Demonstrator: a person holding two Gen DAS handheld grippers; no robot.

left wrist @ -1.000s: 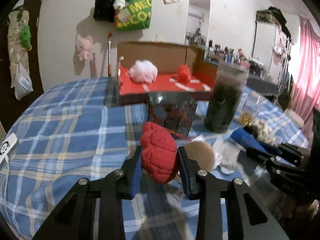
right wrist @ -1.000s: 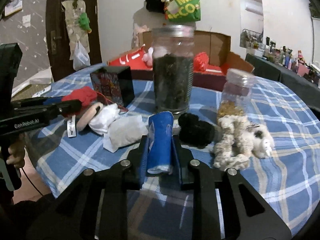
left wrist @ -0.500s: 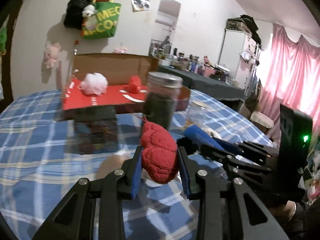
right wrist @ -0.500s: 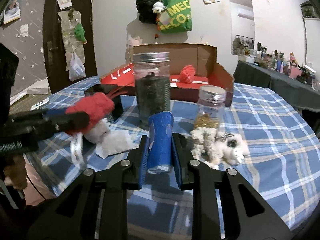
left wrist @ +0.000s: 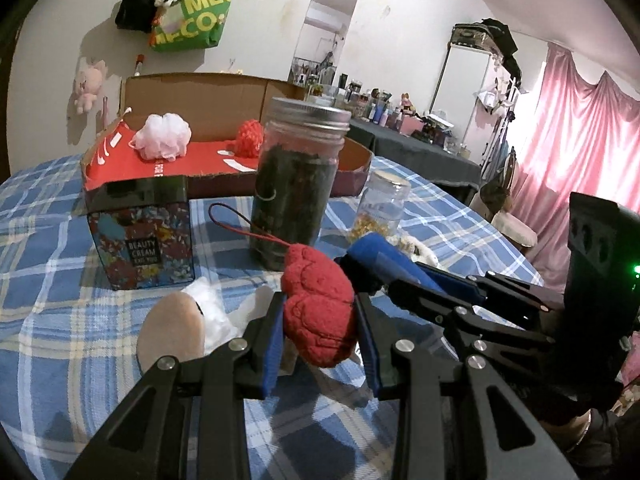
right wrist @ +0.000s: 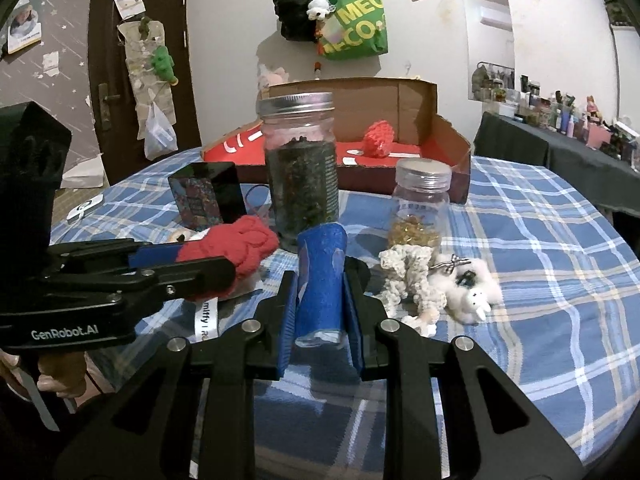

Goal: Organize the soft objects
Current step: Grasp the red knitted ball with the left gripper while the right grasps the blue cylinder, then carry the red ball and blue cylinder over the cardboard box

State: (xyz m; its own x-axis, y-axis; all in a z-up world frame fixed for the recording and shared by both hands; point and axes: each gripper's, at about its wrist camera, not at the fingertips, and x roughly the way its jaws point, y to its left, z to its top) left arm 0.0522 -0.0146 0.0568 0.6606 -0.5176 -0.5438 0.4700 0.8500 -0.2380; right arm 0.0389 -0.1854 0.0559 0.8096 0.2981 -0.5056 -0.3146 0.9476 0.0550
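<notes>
— What is the left gripper holding?
— It squeezes a red knitted toy, lifted above the blue checked tablecloth. A second ago the toy sat low on the cloth; now it is up, closer to the tall dark jar.
— And the right gripper?
— It pinches a blue soft roll, lifted up too. The black pom-pom from before is out of sight.
— What waits in the red box?
— A pink puff and a red yarn ball. The white fluffy toy lies beside the small jar.
</notes>
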